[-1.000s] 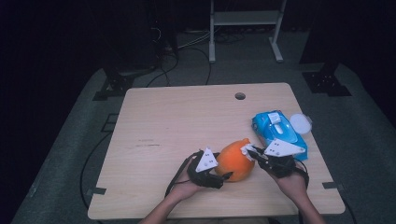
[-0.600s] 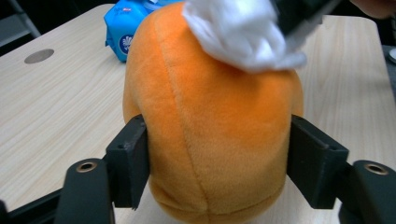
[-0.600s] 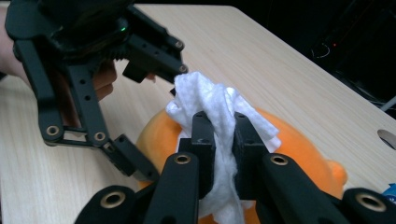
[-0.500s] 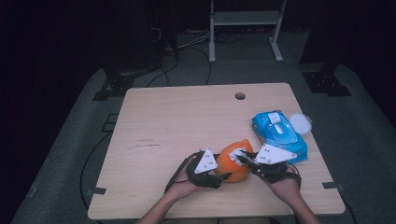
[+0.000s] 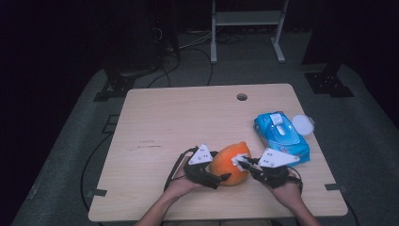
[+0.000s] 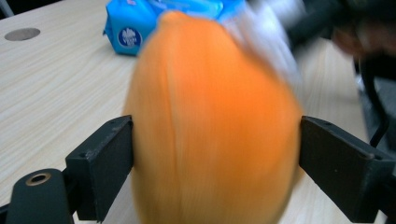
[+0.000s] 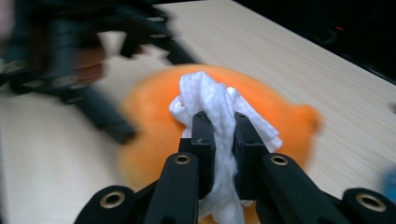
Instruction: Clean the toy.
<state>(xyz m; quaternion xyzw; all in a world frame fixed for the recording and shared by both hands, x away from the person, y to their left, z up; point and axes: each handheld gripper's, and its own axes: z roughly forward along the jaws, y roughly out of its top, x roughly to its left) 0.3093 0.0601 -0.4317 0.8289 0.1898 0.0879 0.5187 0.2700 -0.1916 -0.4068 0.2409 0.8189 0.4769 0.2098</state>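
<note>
An orange, rounded fruit-like thing (image 5: 225,168) with a small nub lies near the table's front edge. My left gripper (image 6: 217,154) reaches in from the left with the orange between both black jaws. The jaws have just been opening, and the pads still touch its sides. My right gripper (image 7: 219,123) comes in from the right, shut on a crumpled white wipe (image 7: 210,93). That wipe (image 5: 239,160) rests against the top right of the orange. Both gripper views are blurred.
A blue pack of wet wipes (image 5: 281,133) lies just behind the right hand, with a round white lid (image 5: 303,125) beside it. The wooden table (image 5: 188,117) has a cable hole (image 5: 242,97) at the back. A metal rack and cables stand on the dark floor beyond.
The right gripper with the wipe has slid a little left and nearer across the orange. The orange has shifted slightly leftward between the left jaws.
</note>
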